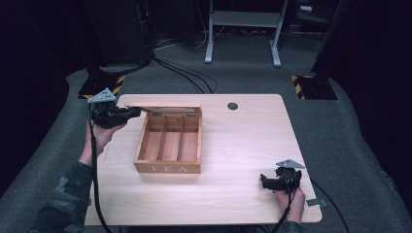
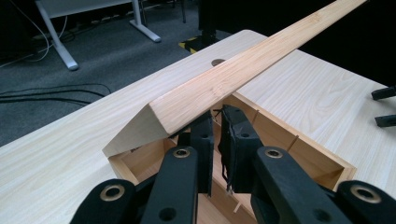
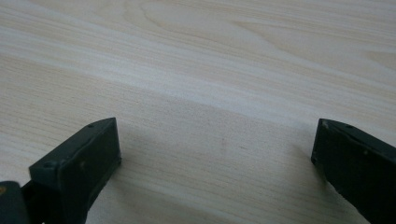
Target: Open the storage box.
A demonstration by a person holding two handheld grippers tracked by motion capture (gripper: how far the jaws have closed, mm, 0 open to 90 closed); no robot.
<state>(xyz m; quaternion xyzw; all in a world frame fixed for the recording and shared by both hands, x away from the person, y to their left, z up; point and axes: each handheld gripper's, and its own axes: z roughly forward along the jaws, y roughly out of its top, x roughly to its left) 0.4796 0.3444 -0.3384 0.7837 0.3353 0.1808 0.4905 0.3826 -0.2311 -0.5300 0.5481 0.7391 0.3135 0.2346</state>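
Table (image 1: 233, 160) spans mid-frame; tea box (image 1: 168, 168) sits centre-left, its lid (image 1: 163, 105) raised, seemingly propped by the nearly closed left gripper (image 1: 135, 112) under its edge. Right gripper (image 1: 264, 180), lower right, rests wide open, empty.

We see black left tongs (image 1: 137, 112) and right tongs (image 1: 263, 180), each with a grey triangular plate, black cable, camouflage sleeve (image 1: 65, 199).

table (image 1: 243, 160): pale matt wood | tea box (image 1: 167, 167): smooth light wood
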